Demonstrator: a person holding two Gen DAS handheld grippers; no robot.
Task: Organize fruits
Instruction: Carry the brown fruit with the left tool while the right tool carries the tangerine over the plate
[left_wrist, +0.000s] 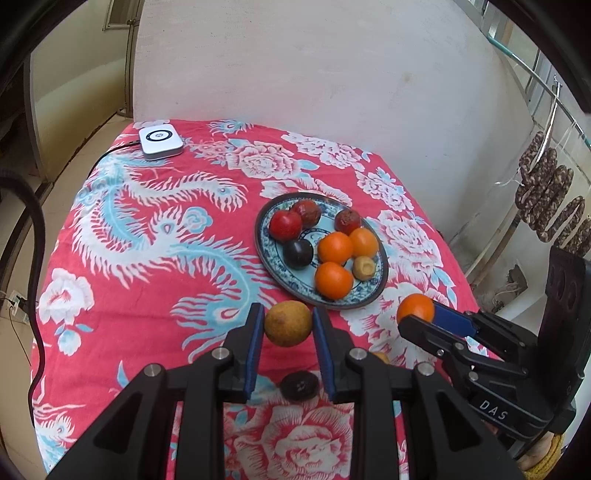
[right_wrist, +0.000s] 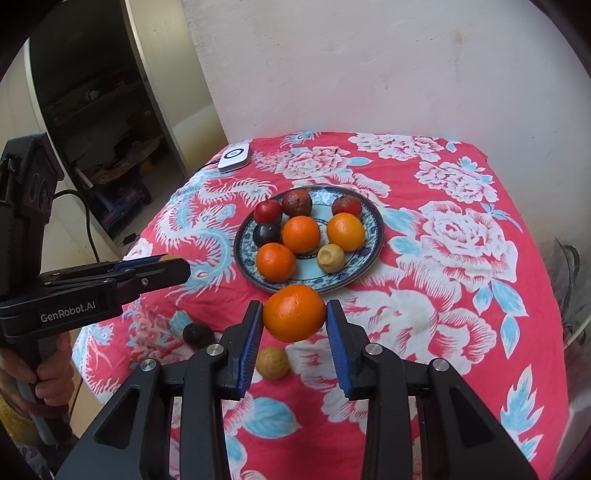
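Left wrist view: left gripper (left_wrist: 289, 323) clamped on a round yellow-brown fruit (left_wrist: 288, 323), dull-skinned and faintly speckled, held above the red flowered tablecloth (left_wrist: 147, 288) just short of the plate (left_wrist: 263, 240). Plate blue-patterned, loaded with three oranges, two reddish wrinkled fruits, one smooth red one, one dark plum-like one and one small tan fruit with a dented top. Dark shrivelled fruit (left_wrist: 299, 385) lying on the cloth under the jaws. Right gripper (left_wrist: 417, 315) off to the right, pinching a glossy orange (left_wrist: 415, 308). White device (left_wrist: 161, 141) at the far corner.

Right wrist view: right gripper (right_wrist: 294, 314) closed on the orange (right_wrist: 294, 313), bright, pebbled skin, held clear of the cloth just before the plate's near rim (right_wrist: 295, 286). Small yellow fruit (right_wrist: 272, 362) and the dark fruit (right_wrist: 197, 334) on the cloth below. Left gripper (right_wrist: 173, 264) at left, yellow-brown fruit barely showing between its tips, hand (right_wrist: 48, 373) around the grip.
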